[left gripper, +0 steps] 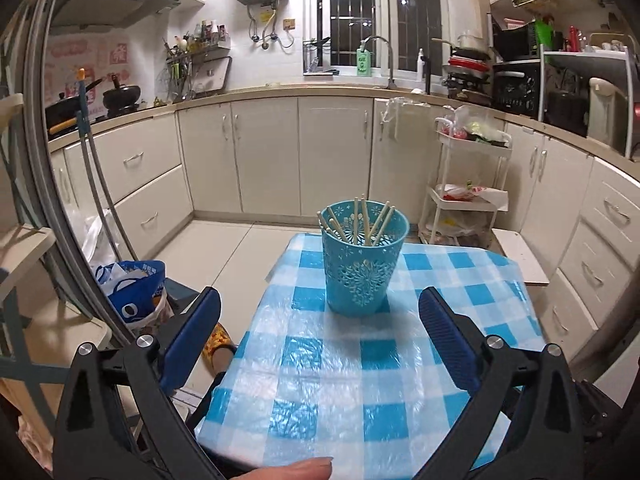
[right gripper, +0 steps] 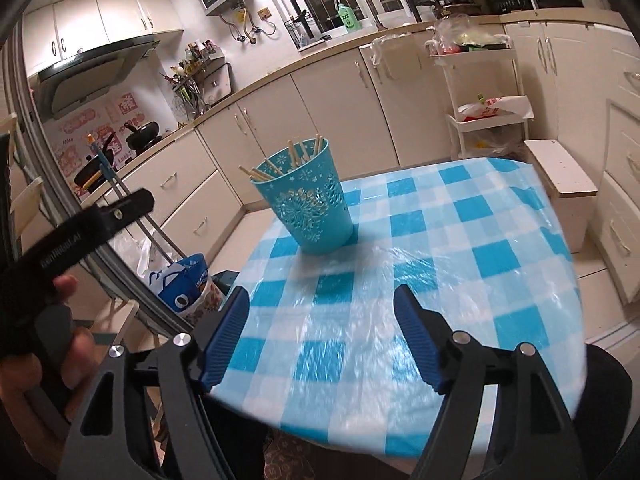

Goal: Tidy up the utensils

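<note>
A turquoise perforated holder point(left gripper: 362, 264) stands upright on the blue-and-white checked tablecloth point(left gripper: 340, 380), with several pale wooden chopsticks point(left gripper: 360, 222) standing in it. My left gripper point(left gripper: 320, 300) is open and empty, a short way in front of the holder. In the right wrist view the same holder point(right gripper: 308, 208) and chopsticks point(right gripper: 276, 166) stand at the far left of the table point(right gripper: 460, 264). My right gripper point(right gripper: 322, 298) is open and empty, near the table's front edge. The body of the left gripper tool point(right gripper: 80, 224) shows at the left.
A blue-and-white bag point(left gripper: 138, 292) sits on the floor left of the table. A white trolley point(left gripper: 468, 184) with bags stands at the back right. Cabinets point(left gripper: 264, 156) run around the room. A white stool point(right gripper: 560, 176) stands right of the table.
</note>
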The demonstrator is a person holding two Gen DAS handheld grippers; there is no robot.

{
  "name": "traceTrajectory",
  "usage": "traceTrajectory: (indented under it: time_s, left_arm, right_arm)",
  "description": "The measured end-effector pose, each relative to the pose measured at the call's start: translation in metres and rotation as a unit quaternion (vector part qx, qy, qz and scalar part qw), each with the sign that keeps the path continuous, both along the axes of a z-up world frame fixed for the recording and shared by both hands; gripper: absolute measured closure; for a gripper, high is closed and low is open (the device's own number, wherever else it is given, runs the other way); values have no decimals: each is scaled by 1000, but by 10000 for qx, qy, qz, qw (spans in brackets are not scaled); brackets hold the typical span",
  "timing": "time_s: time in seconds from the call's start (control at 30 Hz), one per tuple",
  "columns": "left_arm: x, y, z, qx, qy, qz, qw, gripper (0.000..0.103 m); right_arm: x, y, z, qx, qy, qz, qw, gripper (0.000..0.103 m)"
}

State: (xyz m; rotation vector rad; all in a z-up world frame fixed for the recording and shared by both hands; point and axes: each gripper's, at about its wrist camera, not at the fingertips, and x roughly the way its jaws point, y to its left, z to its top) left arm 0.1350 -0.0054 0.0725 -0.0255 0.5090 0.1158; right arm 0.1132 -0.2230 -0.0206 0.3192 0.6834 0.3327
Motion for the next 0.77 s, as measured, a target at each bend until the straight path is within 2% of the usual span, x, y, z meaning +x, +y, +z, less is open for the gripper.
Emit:
traceTrajectory:
  time_s: [0.23, 0.33, 0.6, 0.77]
  left_arm:
    - [-35, 0, 16, 12, -97, -113, 9999, 8]
    - [-50, -5, 17, 186, -249, -137, 9994, 8]
    - [-74, -19, -2, 140, 231, -292, 9992, 8]
    - [-95, -19, -18, 97, 281, -136, 9995, 8]
  right_arm:
    - [-48, 5, -2, -212, 70, -39, 9997, 29]
    - [-70, 12, -3, -343, -21, -34, 9994, 27]
    - [-98, 17, -7, -441, -110, -195, 9988, 16]
    - [-111, 19, -3, -587, -209, -336, 9975, 8]
